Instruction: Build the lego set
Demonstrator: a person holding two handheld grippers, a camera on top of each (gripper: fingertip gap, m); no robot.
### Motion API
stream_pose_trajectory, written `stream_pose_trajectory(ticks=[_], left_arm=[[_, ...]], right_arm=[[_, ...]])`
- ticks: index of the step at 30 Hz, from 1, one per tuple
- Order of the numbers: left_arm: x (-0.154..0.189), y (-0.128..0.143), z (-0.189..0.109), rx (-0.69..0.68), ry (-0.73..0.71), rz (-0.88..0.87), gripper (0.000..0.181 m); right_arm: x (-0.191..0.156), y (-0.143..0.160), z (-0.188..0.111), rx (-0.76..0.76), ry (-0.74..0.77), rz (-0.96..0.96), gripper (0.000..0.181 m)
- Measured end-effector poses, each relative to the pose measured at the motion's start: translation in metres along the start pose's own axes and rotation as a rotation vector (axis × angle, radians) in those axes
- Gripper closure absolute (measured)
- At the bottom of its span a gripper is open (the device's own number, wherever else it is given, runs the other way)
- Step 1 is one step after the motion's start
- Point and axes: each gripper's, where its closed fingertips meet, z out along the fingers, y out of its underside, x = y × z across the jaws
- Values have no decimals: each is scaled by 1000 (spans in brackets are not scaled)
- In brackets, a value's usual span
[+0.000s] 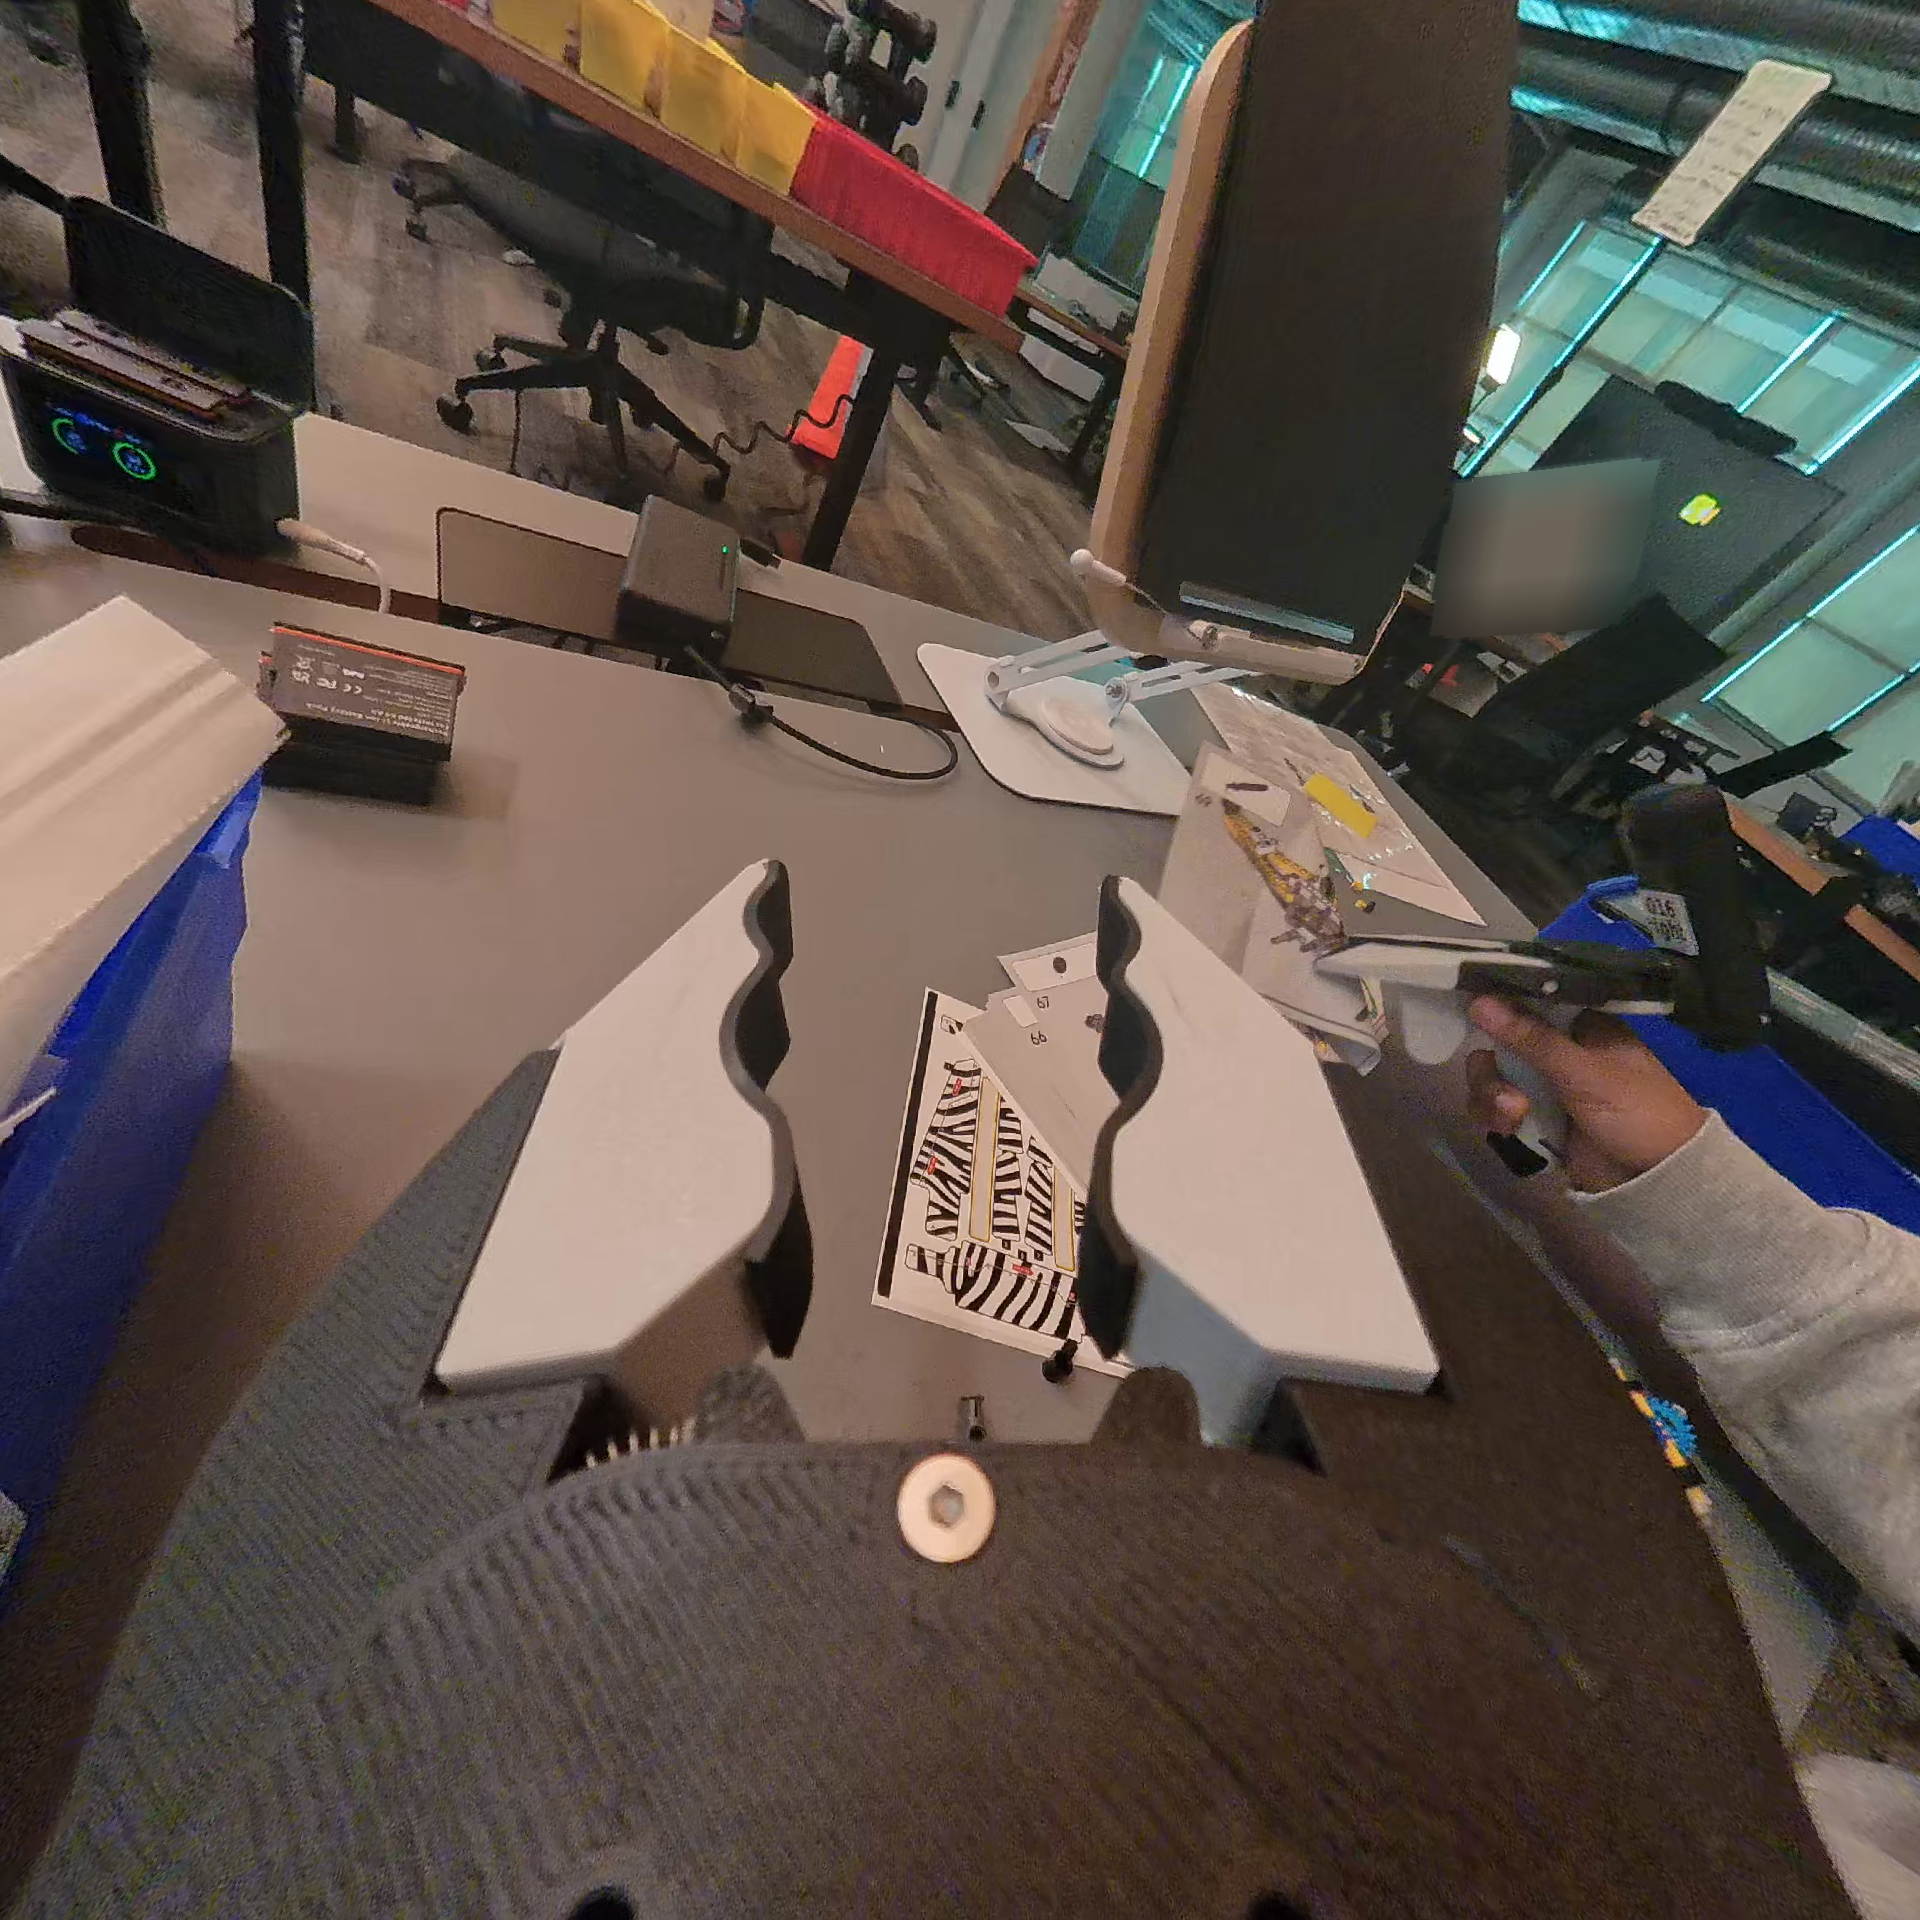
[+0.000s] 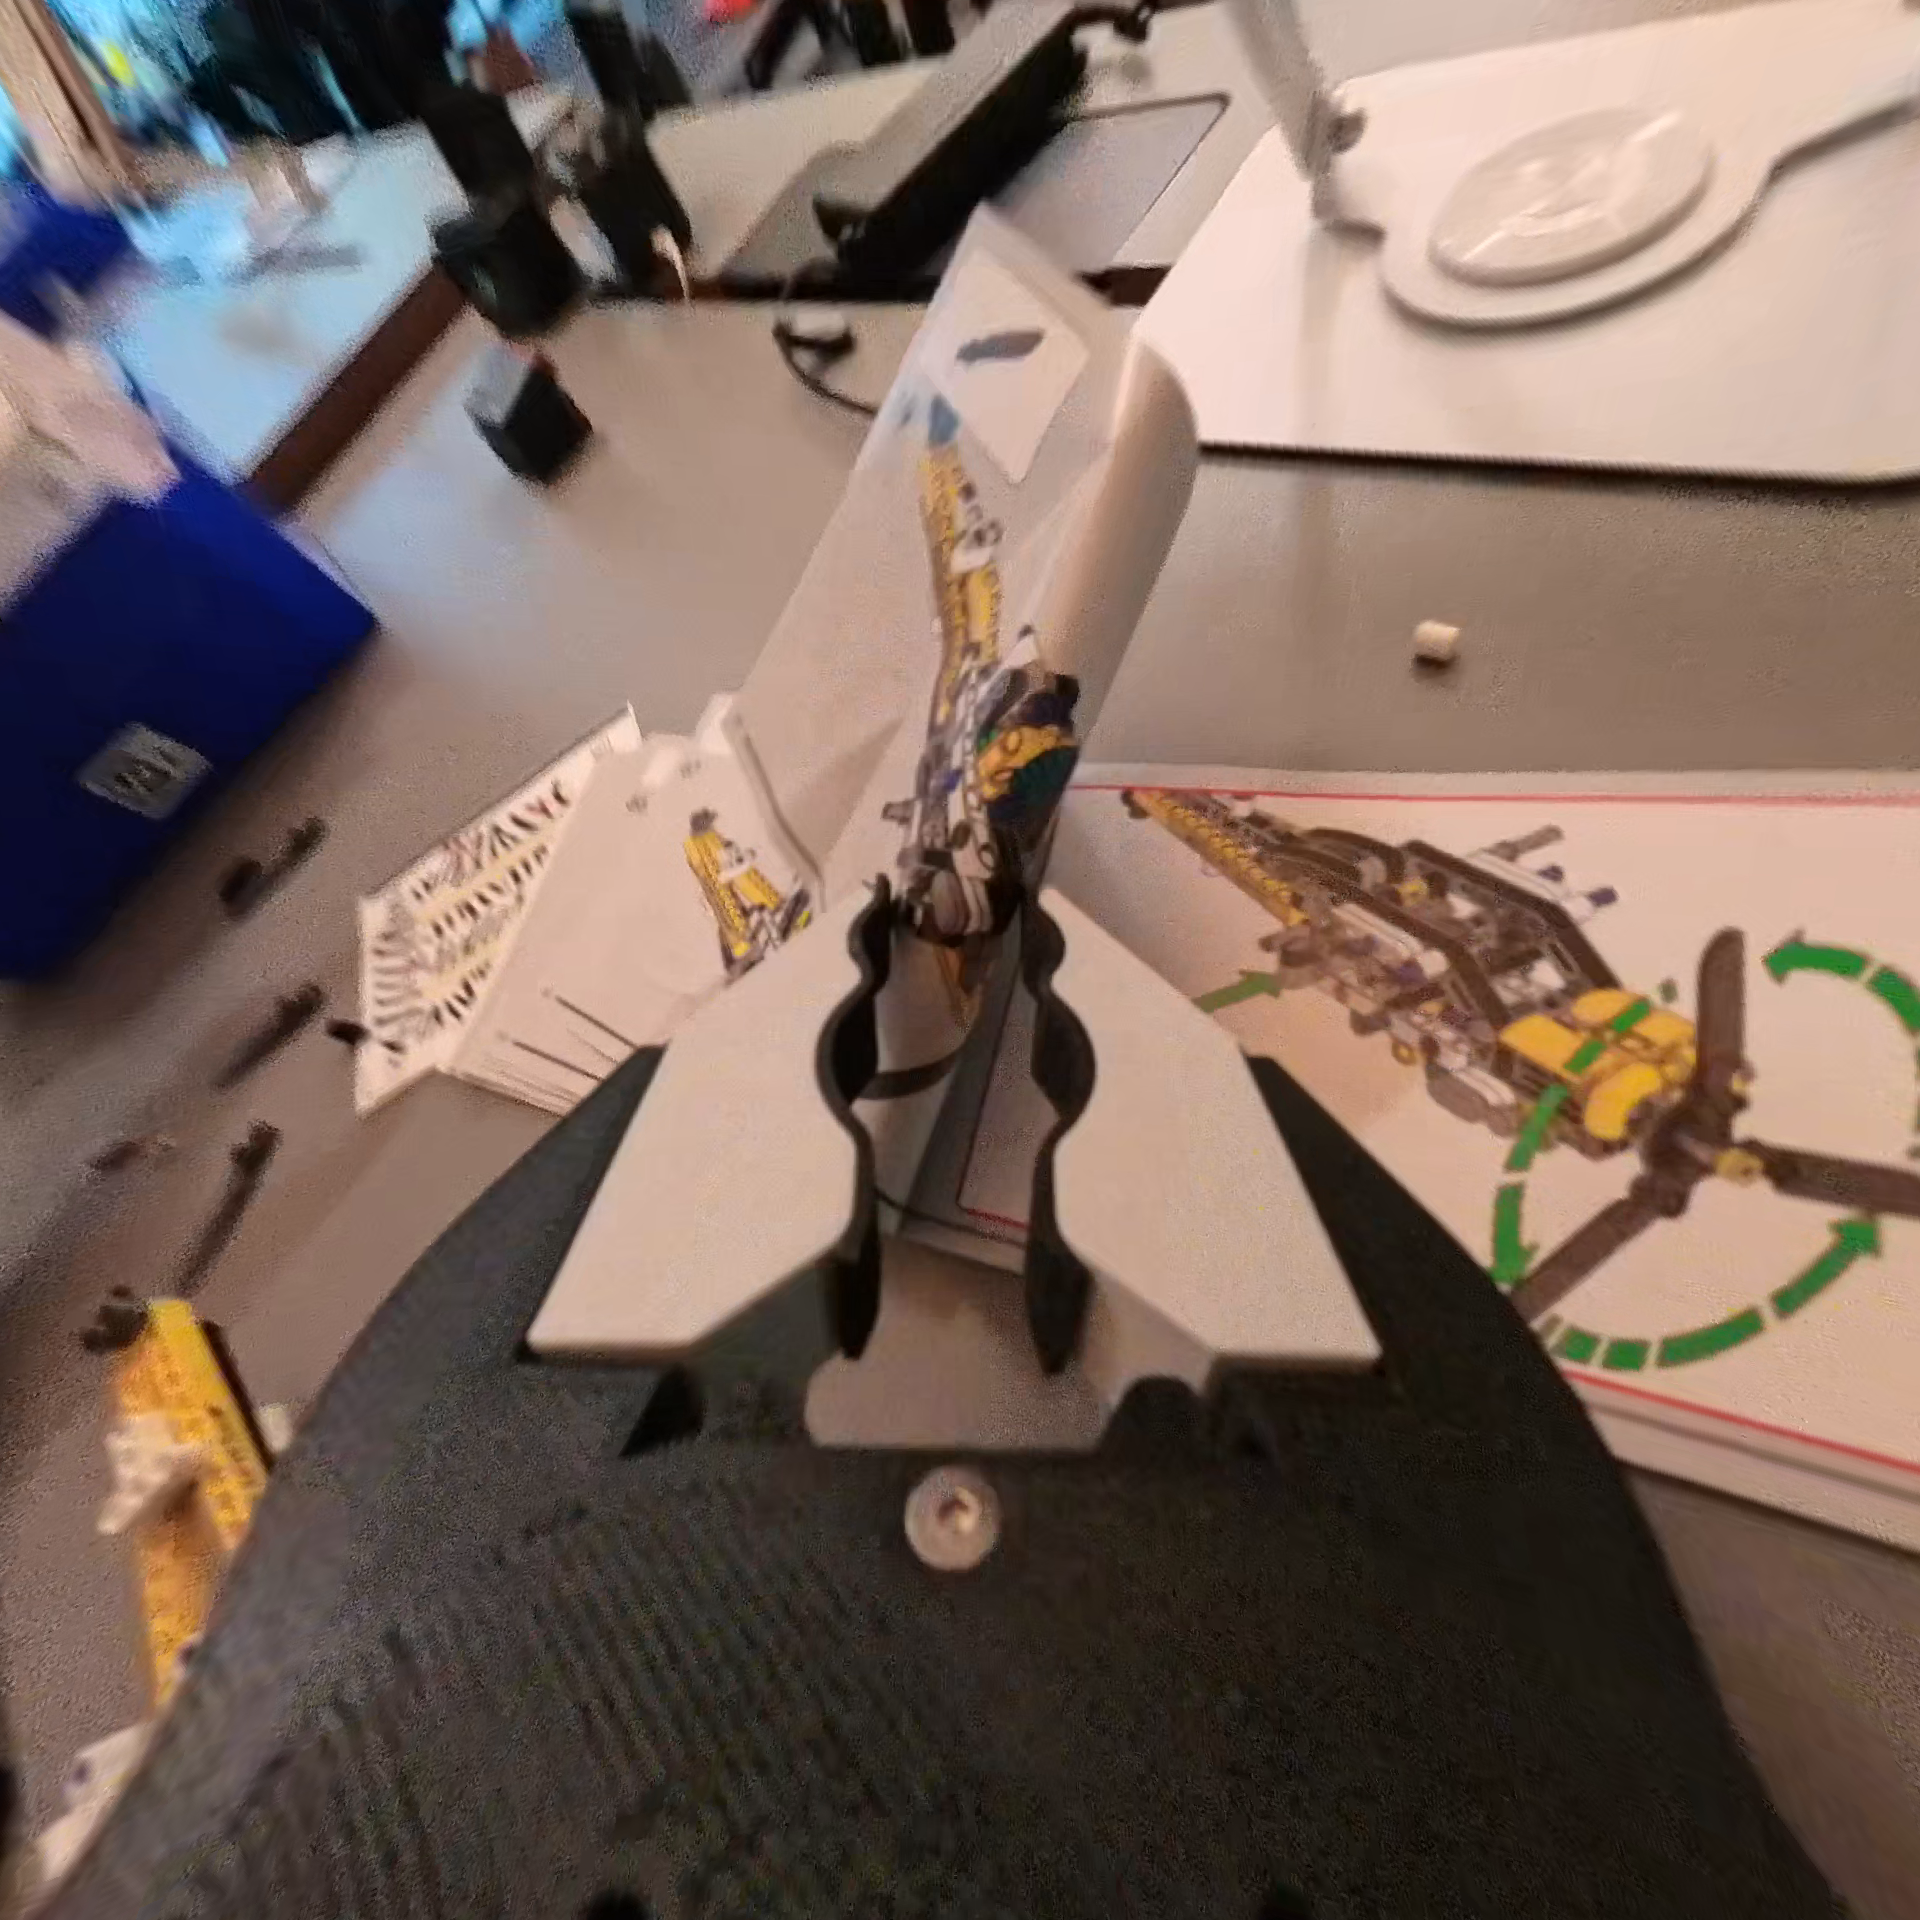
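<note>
step: I'm turning a page of the instruction booklet (image 2: 977,582) | right hand-held gripper (image 2: 951,935) pinches the curled page at booklet's middle | left hand-held gripper (image 1: 940,883) wide, empty, over sticker sheet (image 1: 987,1174) | yellow lego assembly (image 2: 187,1455) near-left on counter (image 2: 623,499) | advice: lift slowly in an arc, avoid tearing.

The instruction booklet (image 2: 1558,1039) is lying open near the table's right edge, one page (image 2: 997,582) curling upright off it. A zebra-striped sticker sheet (image 2: 468,925) is sitting just left of it, loose black pins (image 2: 260,1039) scattered beyond, and a yellow lego piece (image 2: 187,1455) is lying toward the near edge.
</note>
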Motion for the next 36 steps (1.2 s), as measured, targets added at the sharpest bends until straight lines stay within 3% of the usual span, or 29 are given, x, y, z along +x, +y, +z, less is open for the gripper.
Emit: stream_pose_trajectory(ticks=[1, 4, 9, 12, 15, 18, 21, 26, 29, 32, 36], left_arm=[[1, 0, 0, 0, 1, 2, 123], [2, -1, 0, 1, 8, -1, 123], [4, 0, 1, -3, 9, 0, 123], [5, 1, 2, -7, 10, 3, 123], [5, 2, 3, -10, 11, 5, 123], [5, 1, 2, -6, 11, 3, 123], [4, 1, 2, -1, 15, -7, 123], [8, 2, 4, -6, 28, -7, 123], [8, 0, 2, -1, 17, 10, 123], [7, -1, 1, 4, 21, 0, 123], [6, 0, 2, 4, 28, -13, 123]], right_arm=[[10, -4, -7, 47, -26, 110, 161], [42, -12, -28, 181, -47, 356, 180], [60, -19, -50, 284, -81, 457, 179], [48, -18, -49, 245, -107, 355, 139], [14, -15, -49, 199, -192, 148, 102], [6, 2, -47, 137, -71, -124, 102], [14, 16, -39, 96, 20, -188, 96], [-11, 46, -16, -96, -163, -64, 97], [-10, 39, -15, -73, -94, -135, 126], [-2, 34, -17, -72, -28, -176, 141], [0, 28, -23, -38, -17, -168, 145]])
